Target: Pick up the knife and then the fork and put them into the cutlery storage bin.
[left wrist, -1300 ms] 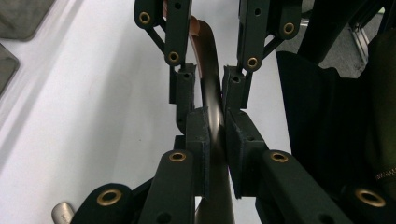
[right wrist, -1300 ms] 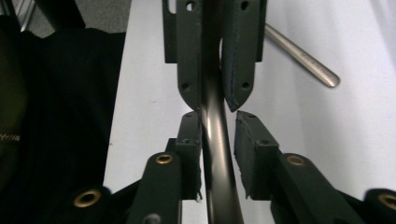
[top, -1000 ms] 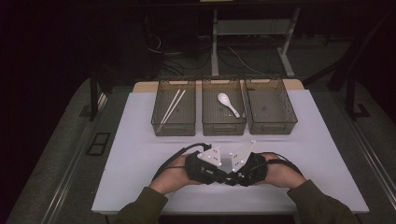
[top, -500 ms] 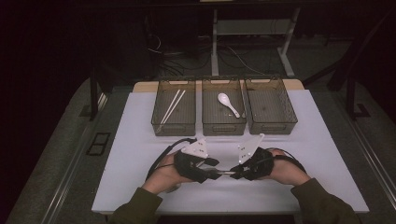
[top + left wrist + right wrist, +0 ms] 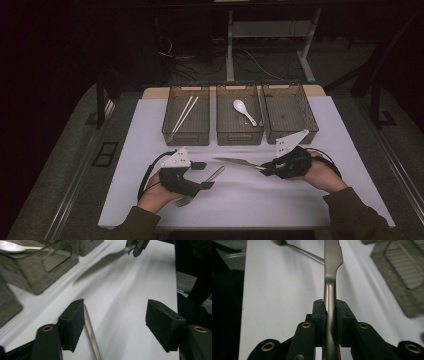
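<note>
Your right hand-held gripper (image 5: 263, 169) is clamping the silver steel table knife (image 5: 235, 162) by its handle, ready for binning; your left hand-held gripper (image 5: 204, 175), jaws just widened, is straddling the grey metal fork (image 5: 214, 174).

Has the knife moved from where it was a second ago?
Yes. The knife, clamped in the right tongs, has slid rightward across the table: earlier it sat below the middle bin, and now its handle end lies under the right bin.
</note>
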Demonstrator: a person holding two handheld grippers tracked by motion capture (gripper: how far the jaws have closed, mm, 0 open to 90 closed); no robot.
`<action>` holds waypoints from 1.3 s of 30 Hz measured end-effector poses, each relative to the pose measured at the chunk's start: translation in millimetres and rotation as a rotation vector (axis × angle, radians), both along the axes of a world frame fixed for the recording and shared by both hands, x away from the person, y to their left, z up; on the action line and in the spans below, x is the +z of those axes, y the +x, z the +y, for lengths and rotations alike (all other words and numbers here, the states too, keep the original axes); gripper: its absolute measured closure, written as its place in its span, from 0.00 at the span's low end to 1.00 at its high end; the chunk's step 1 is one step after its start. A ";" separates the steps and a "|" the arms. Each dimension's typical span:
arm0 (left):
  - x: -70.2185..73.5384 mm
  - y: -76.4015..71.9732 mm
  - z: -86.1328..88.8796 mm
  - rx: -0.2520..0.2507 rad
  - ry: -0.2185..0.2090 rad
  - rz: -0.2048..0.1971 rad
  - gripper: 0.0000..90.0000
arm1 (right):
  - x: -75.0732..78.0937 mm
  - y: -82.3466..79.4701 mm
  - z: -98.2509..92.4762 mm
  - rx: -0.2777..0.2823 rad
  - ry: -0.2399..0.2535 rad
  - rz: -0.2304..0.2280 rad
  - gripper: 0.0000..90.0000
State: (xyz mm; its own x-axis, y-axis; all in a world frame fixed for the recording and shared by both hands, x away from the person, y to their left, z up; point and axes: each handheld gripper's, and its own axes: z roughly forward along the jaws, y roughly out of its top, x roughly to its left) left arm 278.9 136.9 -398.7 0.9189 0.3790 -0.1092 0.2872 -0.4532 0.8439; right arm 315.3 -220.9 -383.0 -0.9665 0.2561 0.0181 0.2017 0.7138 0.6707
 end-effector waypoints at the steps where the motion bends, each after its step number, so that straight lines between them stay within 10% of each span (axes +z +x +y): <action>1: 0.0 -2.0 2.7 0.010 -0.001 -0.003 0.33 | 1.4 1.2 -3.3 -0.013 0.006 -0.002 0.88; 15: -17.7 -14.8 25.3 0.161 0.006 -0.014 0.16 | 22.3 24.0 -42.2 -0.240 0.072 -0.023 0.87; 39: -21.0 -12.6 28.8 0.165 0.021 -0.018 0.14 | 32.8 94.3 -90.9 -0.682 0.059 -0.008 0.87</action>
State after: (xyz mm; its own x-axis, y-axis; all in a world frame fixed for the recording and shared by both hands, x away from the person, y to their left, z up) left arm 266.3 165.7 -419.7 0.8458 0.5269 -0.0835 0.3438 -0.4188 0.8405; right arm 409.7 -311.8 -350.1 -0.5895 0.8066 0.0441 0.5882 0.3911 0.7079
